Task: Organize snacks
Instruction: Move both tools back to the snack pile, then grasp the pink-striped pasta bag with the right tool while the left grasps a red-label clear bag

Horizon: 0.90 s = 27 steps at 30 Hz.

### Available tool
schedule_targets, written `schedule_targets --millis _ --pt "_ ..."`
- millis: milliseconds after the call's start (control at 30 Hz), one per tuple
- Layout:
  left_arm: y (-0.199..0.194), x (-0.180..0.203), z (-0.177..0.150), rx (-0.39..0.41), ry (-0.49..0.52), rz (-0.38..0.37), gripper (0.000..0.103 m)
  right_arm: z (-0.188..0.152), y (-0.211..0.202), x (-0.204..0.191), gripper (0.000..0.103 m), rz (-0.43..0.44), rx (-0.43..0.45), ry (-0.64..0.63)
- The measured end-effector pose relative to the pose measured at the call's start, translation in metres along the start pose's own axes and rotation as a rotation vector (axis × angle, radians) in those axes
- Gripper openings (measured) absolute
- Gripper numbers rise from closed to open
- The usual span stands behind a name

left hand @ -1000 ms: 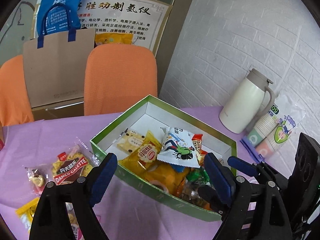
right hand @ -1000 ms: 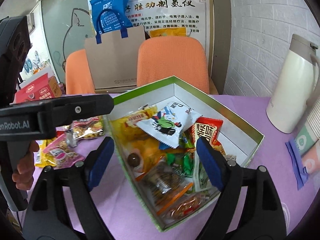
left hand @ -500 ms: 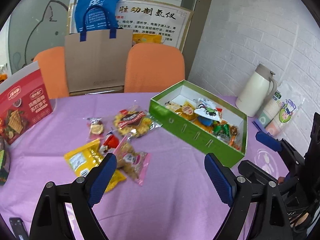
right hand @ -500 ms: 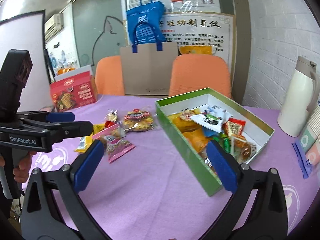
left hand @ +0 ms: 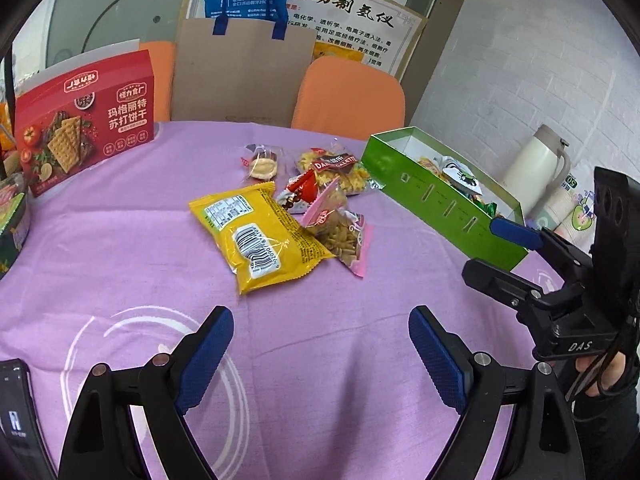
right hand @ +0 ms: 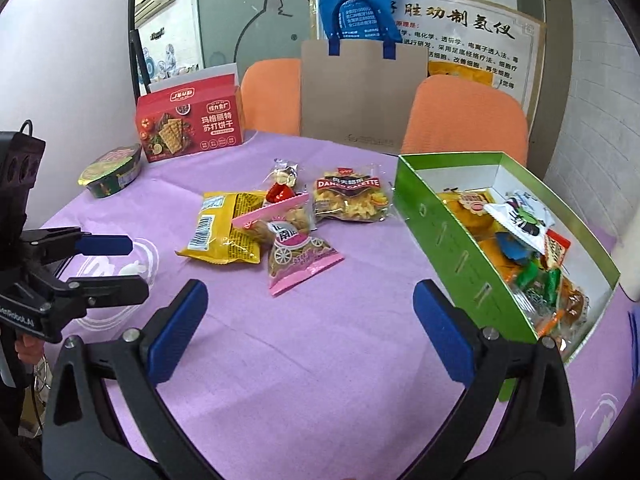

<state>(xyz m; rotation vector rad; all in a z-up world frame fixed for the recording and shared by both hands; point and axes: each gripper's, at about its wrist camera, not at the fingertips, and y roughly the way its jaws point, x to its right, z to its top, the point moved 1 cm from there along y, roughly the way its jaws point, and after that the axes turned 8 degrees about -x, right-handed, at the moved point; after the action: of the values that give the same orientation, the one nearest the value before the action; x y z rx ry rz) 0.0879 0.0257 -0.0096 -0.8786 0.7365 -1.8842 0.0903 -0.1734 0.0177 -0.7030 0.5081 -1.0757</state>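
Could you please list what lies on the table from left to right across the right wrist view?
Instant noodle bowl → red cracker box → yellow packet → pink packet → Danco Galette packet → green box.

— How is the scene lit?
— Evenly and brightly; only soft shadows are cast on the bench, and glare is seen on the yellow packet.
— And sharpness?
— The centre is rendered crisply. Straight lines are bent by the fisheye — corners are blacked out, and the poster is slightly smeared.
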Motion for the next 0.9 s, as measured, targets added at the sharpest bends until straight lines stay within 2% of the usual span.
schedule_targets --millis 233,400,500,600,633,667,767,833,900 --pt "-0.007 -0.021 0.005 0.027 -0.023 -0.03 0.091 0.018 0.048 -0.007 0.102 0.024 -0.084 -0.036" --pt "-0.006 -0.037 0.01 0.034 -0.048 -0.046 0.091 0.028 0.08 -0.001 0.102 0.045 -0.137 0.0" --pt "0.0 -0.04 0.015 0.024 -0.05 -0.045 0.09 0.033 0.092 0.0 0.095 0.04 -0.151 0.006" --pt "0.004 -0.038 0.021 0.018 -0.045 -0.048 0.088 0.036 0.1 -0.002 0.079 0.034 -0.159 0.005" --pt "0.005 -0.036 0.022 0.017 -0.04 -0.05 0.088 0.037 0.102 -0.002 0.069 0.027 -0.165 0.003" --pt "0.006 -0.034 0.024 0.015 -0.035 -0.053 0.085 0.036 0.102 -0.002 0.054 0.023 -0.173 0.001" --pt "0.009 -0.029 0.026 0.009 -0.018 -0.055 0.083 0.032 0.101 0.0 0.032 0.039 -0.181 0.006" --pt "0.011 -0.024 0.026 0.003 -0.007 -0.061 0.08 0.028 0.096 0.002 0.026 0.051 -0.177 0.004" --pt "0.014 -0.02 0.025 -0.008 0.002 -0.072 0.078 0.022 0.089 0.0 0.024 0.06 -0.18 -0.011"
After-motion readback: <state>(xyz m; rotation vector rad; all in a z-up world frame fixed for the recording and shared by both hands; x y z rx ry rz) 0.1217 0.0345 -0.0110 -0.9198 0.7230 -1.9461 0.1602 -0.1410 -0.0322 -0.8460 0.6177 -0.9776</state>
